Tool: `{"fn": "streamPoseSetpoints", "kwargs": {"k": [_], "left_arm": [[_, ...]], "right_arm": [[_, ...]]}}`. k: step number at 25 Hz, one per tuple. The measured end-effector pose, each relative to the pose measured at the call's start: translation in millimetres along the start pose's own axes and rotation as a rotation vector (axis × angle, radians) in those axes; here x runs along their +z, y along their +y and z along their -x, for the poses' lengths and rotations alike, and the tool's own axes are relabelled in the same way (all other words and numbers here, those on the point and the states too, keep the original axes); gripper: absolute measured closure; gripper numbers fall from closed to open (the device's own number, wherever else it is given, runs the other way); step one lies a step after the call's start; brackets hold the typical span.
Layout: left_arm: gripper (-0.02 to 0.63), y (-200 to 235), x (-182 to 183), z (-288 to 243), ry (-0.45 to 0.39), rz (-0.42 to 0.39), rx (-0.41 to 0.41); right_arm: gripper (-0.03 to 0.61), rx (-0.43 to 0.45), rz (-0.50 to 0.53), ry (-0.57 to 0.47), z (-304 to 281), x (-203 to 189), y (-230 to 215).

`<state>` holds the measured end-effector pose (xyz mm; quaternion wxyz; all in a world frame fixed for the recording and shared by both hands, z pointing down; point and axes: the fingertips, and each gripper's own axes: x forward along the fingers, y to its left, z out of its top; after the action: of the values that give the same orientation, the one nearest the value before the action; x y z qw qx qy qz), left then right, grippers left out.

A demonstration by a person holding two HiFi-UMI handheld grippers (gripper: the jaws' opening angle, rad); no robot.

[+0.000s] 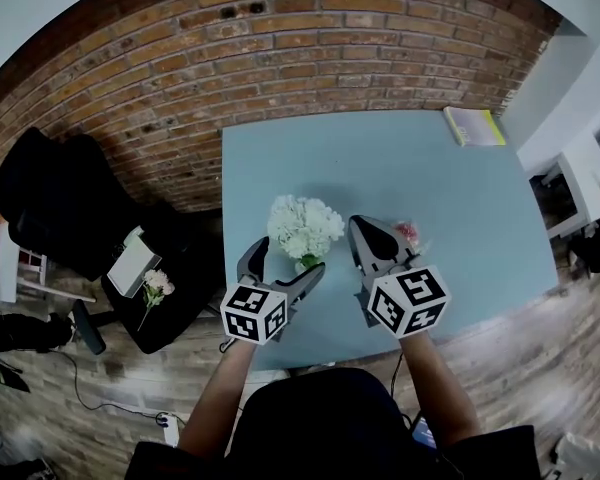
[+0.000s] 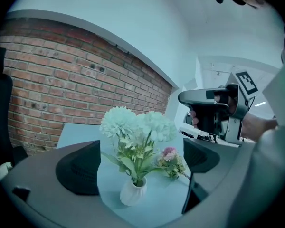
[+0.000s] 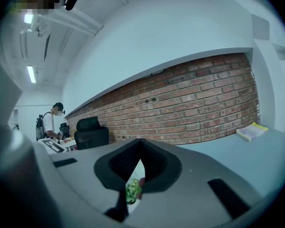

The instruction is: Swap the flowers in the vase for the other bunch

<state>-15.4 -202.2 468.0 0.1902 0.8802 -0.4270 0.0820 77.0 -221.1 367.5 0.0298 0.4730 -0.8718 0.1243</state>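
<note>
Left tool (image 1: 288, 258) stands open, the white flowers (image 2: 137, 127) in their vase (image 2: 133, 192) just ahead of it. Right tool (image 3: 140, 167) is closed. The stems are likely light and soft, so pinch just above the rim.

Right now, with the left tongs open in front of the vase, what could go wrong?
1. The vase is small and the white flowers spread wide above it. Pulling them with the left tongs may tip or lift the vase, and nothing steadies it.
2. The pink bunch lies on the table close behind the vase. A toppling vase or a sweep of the shut right tongs could crush or push it.
</note>
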Motion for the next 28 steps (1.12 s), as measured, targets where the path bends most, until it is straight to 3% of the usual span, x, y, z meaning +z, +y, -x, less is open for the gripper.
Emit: {"fn": "streamPoseSetpoints", "kwargs": {"k": [6,11,28], "left_arm": [[0.014,7,-10,-21,0.013,0.003,0.023],[0.014,17,-14,-37,0.028,-0.009,0.059],[0.015,20,-15,-59,0.065,-0.048,0.056]], "right_arm": [[0.565,0.006,-0.006,0.009,-5,-6,-9],[0.565,0.001,-0.012,0.014,-7,-7,-18],[0.565,-0.003,-0.022,0.029,-12,-14,-35]]}}
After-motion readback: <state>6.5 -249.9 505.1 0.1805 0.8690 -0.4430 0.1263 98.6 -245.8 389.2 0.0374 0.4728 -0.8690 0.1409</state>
